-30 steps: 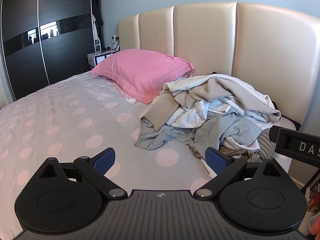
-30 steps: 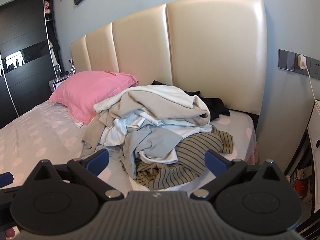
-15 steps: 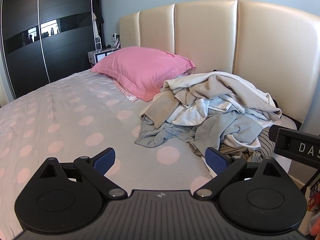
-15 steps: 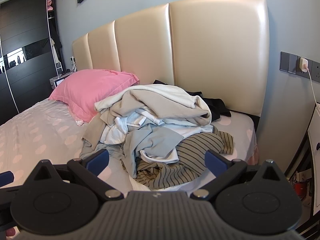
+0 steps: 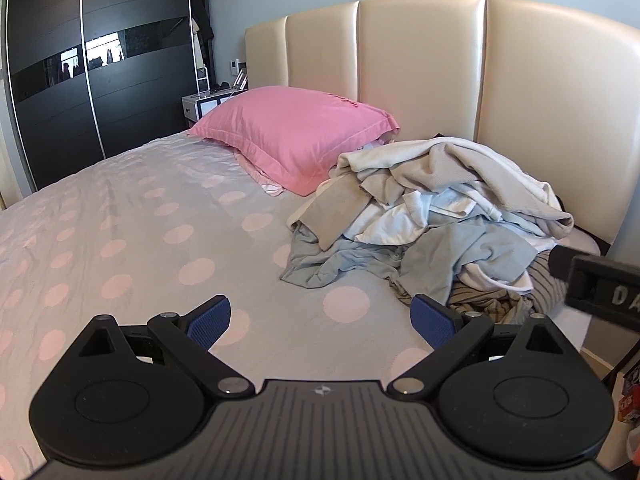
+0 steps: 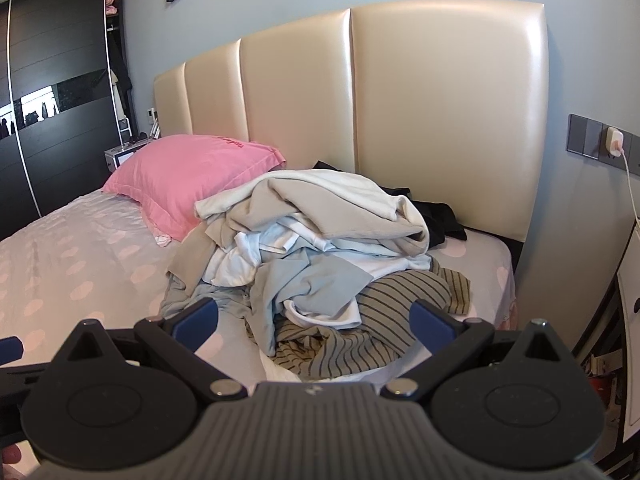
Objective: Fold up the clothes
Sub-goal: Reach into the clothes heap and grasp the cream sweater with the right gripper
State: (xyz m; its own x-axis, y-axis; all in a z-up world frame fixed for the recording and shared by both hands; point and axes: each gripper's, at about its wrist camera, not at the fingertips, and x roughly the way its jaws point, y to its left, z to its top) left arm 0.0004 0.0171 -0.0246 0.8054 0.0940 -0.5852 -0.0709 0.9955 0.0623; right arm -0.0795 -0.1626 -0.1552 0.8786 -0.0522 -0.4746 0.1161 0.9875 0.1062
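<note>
A heap of unfolded clothes (image 5: 432, 216) lies on the bed near the headboard: cream and beige pieces on top, white and pale blue ones in the middle, a striped grey garment (image 6: 384, 312) at the front. It also shows in the right wrist view (image 6: 320, 240). My left gripper (image 5: 322, 320) is open and empty, above the spotted sheet, short of the heap's left front. My right gripper (image 6: 314, 320) is open and empty, facing the striped garment. Part of the right gripper (image 5: 600, 292) shows in the left view.
A pink pillow (image 5: 296, 132) lies left of the heap against the cream headboard (image 5: 420, 68). The bed sheet (image 5: 120, 220) is grey with pink dots. A black garment (image 6: 436, 216) lies behind the heap. Dark wardrobe (image 5: 80, 80) at far left; wall socket with charger (image 6: 612, 142) at right.
Both grippers have drifted slightly; the view of the heap has shifted a little. Nothing has been picked up and the jaws stay open.
</note>
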